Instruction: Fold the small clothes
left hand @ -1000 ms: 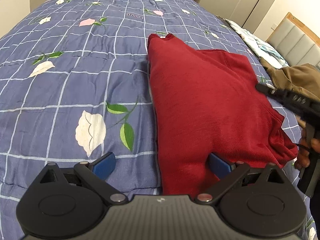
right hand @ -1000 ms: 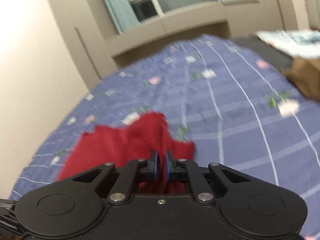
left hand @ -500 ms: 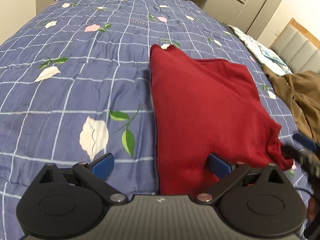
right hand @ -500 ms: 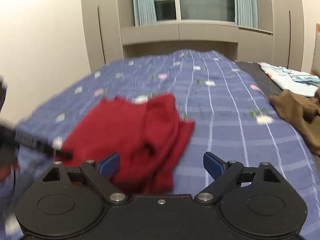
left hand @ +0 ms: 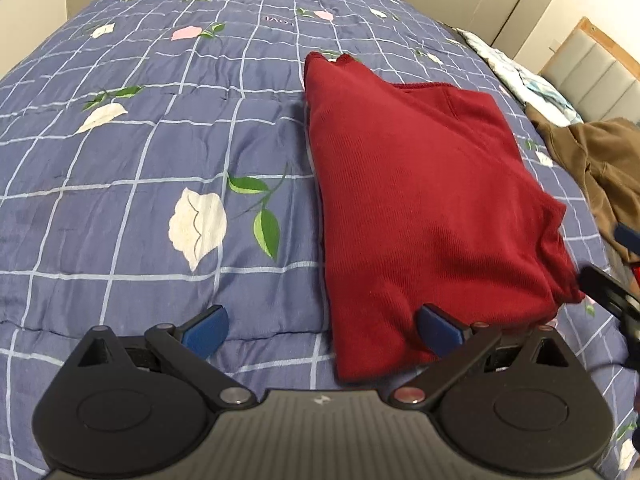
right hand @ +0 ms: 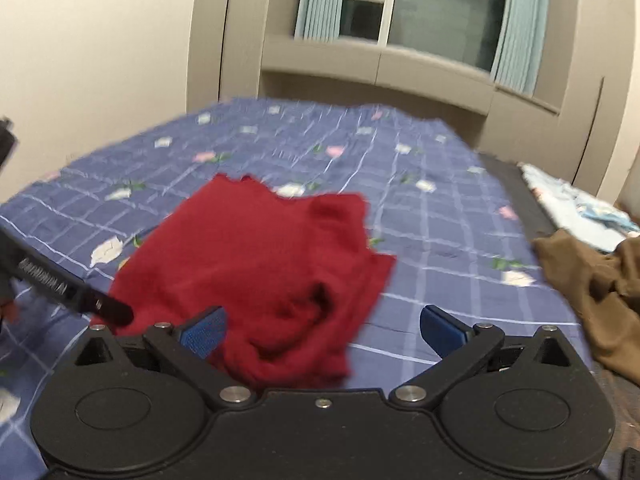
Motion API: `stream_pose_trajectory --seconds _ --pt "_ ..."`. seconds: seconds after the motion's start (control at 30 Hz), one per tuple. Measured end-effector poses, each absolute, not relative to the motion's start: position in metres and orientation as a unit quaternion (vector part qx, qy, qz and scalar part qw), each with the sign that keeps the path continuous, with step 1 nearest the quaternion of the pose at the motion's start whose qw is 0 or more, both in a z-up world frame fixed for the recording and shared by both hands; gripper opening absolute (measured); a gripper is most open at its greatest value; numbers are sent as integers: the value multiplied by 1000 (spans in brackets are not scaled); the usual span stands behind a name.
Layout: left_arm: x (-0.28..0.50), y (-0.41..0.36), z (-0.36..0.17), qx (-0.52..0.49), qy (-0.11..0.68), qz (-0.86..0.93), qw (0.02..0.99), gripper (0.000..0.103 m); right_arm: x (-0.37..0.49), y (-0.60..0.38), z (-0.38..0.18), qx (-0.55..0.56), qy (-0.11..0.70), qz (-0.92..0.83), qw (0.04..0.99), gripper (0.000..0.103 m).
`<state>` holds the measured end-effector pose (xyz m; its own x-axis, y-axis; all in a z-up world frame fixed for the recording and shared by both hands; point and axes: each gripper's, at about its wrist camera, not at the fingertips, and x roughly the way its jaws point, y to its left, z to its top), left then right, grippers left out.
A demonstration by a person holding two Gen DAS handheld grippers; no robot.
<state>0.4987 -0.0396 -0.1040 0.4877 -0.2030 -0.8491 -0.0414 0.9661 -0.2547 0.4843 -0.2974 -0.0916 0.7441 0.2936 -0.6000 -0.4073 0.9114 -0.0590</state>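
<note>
A dark red garment (left hand: 420, 184) lies folded on the blue floral quilt (left hand: 160, 140). It also shows in the right wrist view (right hand: 260, 268), with a bunched end nearest the camera. My left gripper (left hand: 322, 330) is open and empty, hovering over the garment's near left edge. My right gripper (right hand: 322, 330) is open and empty, just in front of the bunched end. Part of the right gripper (left hand: 612, 284) shows at the right edge of the left wrist view. Part of the left gripper (right hand: 60, 288) shows at the left of the right wrist view.
A brown garment (left hand: 600, 160) lies crumpled at the bed's right side, also seen in the right wrist view (right hand: 592, 276). A pale patterned cloth (right hand: 576, 208) lies beyond it. Cabinets and a window (right hand: 400, 12) stand behind the bed.
My right gripper opened and let go of the red garment, then drew back from it. The garment now lies folded on the quilt. My left gripper barely moved.
</note>
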Motion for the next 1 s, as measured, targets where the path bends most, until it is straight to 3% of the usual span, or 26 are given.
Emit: stream_pose_trajectory --seconds 0.13,0.3,0.47,0.8,1.0 --pt "497 -36 -107 -115 506 -50 853 102 494 -286 -106 -116 327 135 928 102" --pt "497 -36 -110 -99 506 -61 855 103 489 -340 -124 -23 362 96 927 102" --pt "496 -33 -102 -105 505 -64 854 102 479 -352 -114 16 330 131 935 102" --pt "577 -21 -74 -152 414 40 896 102 555 -283 -97 -98 228 102 963 103" --pt "628 -31 -104 -133 433 53 890 103 616 -277 -131 -105 266 46 957 102"
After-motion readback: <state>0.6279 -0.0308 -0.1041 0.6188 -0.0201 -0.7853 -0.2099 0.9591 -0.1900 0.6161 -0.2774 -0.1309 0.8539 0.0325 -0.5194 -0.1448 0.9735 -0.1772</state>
